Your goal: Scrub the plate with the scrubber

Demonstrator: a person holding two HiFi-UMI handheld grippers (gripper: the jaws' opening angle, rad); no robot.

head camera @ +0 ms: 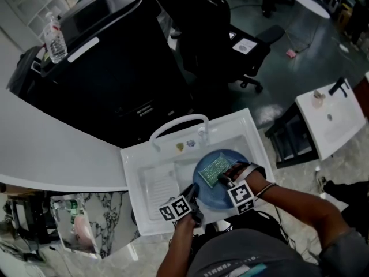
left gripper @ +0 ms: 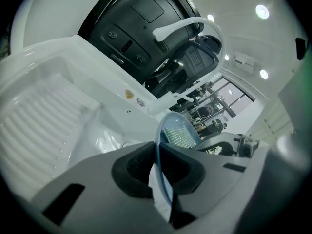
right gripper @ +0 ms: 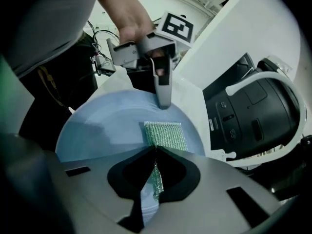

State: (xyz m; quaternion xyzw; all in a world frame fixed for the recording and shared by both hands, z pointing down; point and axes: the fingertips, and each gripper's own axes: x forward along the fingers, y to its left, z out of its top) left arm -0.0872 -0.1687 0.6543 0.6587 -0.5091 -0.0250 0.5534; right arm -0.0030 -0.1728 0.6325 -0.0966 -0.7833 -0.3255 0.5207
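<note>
The white sink (head camera: 138, 161) holds the work, its ribbed drainboard at the left of the head view and the basin at the right. In the basin sits the blue plate (head camera: 206, 196), which looks raised on edge in the left gripper view. The left gripper (left gripper: 158, 155) is clamped on the plate's near rim and steadies it. The right gripper (right gripper: 155, 152) is pinched tight on one edge of the green mesh scrubber (right gripper: 165, 134), which lies flat on the plate's face, near its middle. Plate and scrubber are both in hand and touching, so scrubbing looks under way. No suds or dirt show, so I cannot judge how much of the face remains
</note>
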